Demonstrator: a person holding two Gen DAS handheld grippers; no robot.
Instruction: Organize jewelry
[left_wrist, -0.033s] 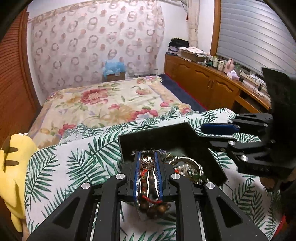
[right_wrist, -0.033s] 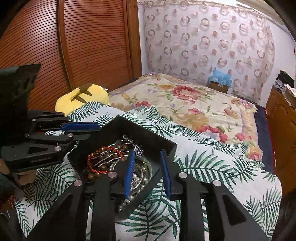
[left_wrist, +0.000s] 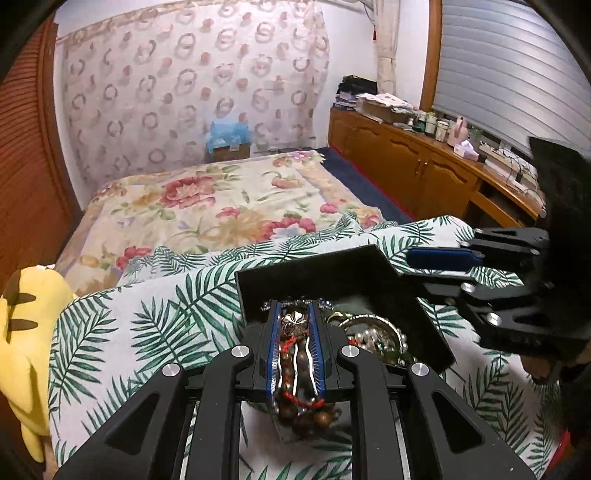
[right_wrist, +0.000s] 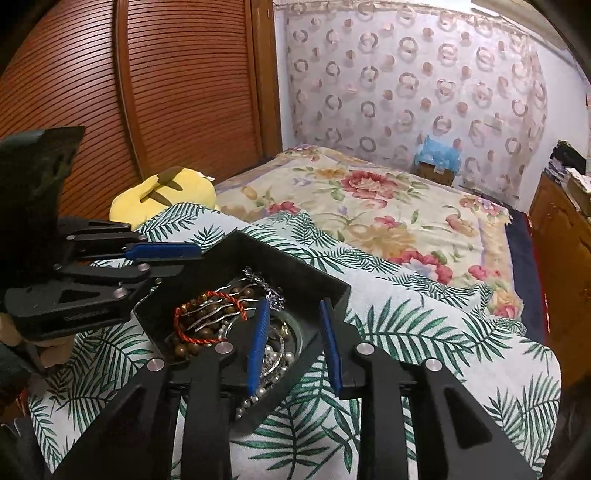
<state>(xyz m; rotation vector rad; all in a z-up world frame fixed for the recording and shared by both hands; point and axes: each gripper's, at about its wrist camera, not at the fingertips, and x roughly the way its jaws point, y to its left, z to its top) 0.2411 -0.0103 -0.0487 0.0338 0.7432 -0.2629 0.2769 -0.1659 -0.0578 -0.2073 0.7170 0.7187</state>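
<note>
Left tool (left_wrist: 294, 354) pinches the bead bracelet (left_wrist: 297, 369) over the black tray's (right_wrist: 295, 275) near edge, strands running along its fingers; right tool (right_wrist: 291, 345), spread and empty, straddles the tray's corner.

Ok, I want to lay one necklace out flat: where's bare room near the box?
Free: the palm-leaf cloth between the black box and the floral bedspread, and the strip toward the yellow plush. Crowded: inside the box, heaped with jewelry, with the left gripper and right gripper at its rim.
</note>
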